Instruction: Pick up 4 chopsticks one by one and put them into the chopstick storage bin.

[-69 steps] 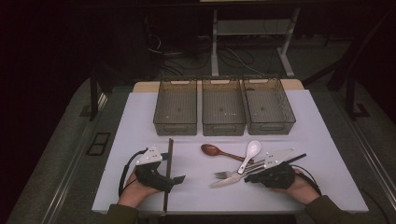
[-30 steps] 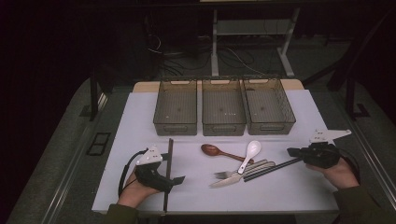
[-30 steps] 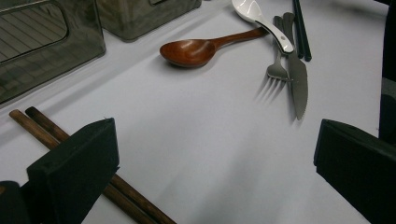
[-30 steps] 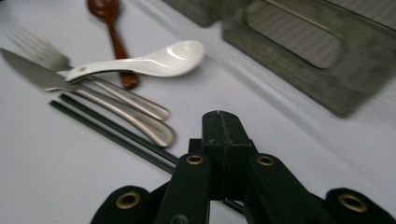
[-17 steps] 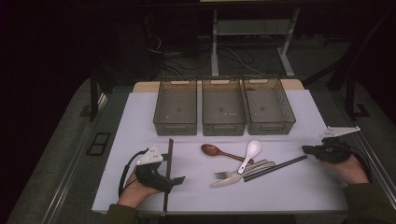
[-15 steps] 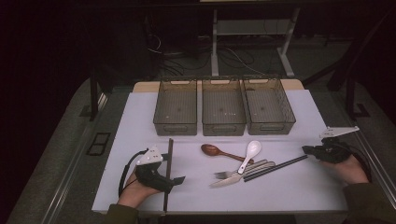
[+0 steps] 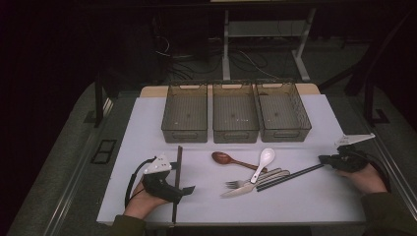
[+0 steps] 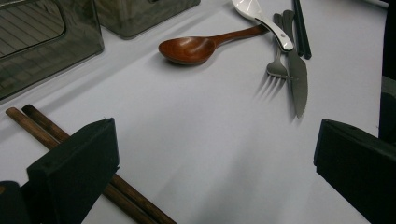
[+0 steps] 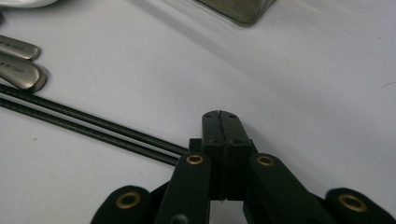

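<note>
Since the earliest frame our right gripper [image 7: 325, 159] has travelled from beside the cutlery heap out to the right edge of the worktop [image 7: 147, 123], and the black chopsticks [image 7: 290, 177] have swung out with it; our left gripper [image 7: 186, 189] has kept its place. Item, right gripper: jaws pressed flat together in the right gripper view, nothing between them, resting just beside the near ends of the black chopsticks. Item, black chopsticks: pair, lying on the worktop, long axis running from the right gripper's tip leftward and slightly toward us to the cutlery heap; the right hand is far nearer to them than the left. Item, left gripper: jaws standing wide apart, empty, with a pair of brown wooden chopsticks [image 8: 84, 158] passing under its left jaw. Item, heap at centre: wooden spoon [image 7: 228, 159], white ceramic spoon [image 7: 261, 162], fork [image 7: 248, 180], knife [image 7: 246, 188]. Item, three clear bins [image 7: 235, 112] in a row at the far side, all empty. We judge the black chopsticks to be the piece in hand: to take them, the right gripper must first open and close across their shafts near this end.
</note>
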The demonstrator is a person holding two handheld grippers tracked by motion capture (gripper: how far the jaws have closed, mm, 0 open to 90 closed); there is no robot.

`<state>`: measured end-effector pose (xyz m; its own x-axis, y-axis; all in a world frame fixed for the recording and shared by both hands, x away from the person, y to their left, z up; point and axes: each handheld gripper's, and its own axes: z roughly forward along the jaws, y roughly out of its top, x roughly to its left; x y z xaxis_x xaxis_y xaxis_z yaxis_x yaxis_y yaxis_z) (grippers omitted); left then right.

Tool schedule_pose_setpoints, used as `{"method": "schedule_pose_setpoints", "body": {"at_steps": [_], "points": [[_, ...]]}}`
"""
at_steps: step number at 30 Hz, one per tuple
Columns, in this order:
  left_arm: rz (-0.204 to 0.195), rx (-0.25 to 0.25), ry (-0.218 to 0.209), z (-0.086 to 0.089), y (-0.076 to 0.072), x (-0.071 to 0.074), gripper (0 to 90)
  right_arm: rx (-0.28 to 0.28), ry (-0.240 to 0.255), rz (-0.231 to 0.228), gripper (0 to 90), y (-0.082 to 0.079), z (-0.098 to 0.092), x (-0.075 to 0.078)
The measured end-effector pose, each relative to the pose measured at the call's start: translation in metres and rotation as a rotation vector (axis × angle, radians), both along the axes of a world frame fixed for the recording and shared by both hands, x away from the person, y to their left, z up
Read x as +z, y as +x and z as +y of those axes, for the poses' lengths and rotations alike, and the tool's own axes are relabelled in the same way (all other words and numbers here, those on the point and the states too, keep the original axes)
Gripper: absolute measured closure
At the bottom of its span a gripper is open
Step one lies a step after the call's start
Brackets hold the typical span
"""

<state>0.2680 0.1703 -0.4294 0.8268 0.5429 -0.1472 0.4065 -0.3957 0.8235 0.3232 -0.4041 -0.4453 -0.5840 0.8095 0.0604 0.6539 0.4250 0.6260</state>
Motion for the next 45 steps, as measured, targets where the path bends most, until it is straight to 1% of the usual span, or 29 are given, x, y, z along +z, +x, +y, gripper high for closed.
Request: {"method": "schedule_pose_setpoints", "body": {"at_steps": [21, 35, 45], "points": [[0.002, -0.009, 0.003, -0.001, 0.000, 0.000, 0.0, -0.009, 0.011, 0.015, 89.4, -0.010, -0.004, 0.001], [0.002, -0.010, 0.002, -0.001, 0.000, 0.000, 0.0, -0.007, 0.003, 0.015, 89.4, -0.018, -0.005, 0.001], [0.002, -0.012, 0.003, 0.000, -0.001, 0.000, 0.0, -0.019, 0.013, 0.019, 89.4, -0.024, -0.006, 0.001]]}}
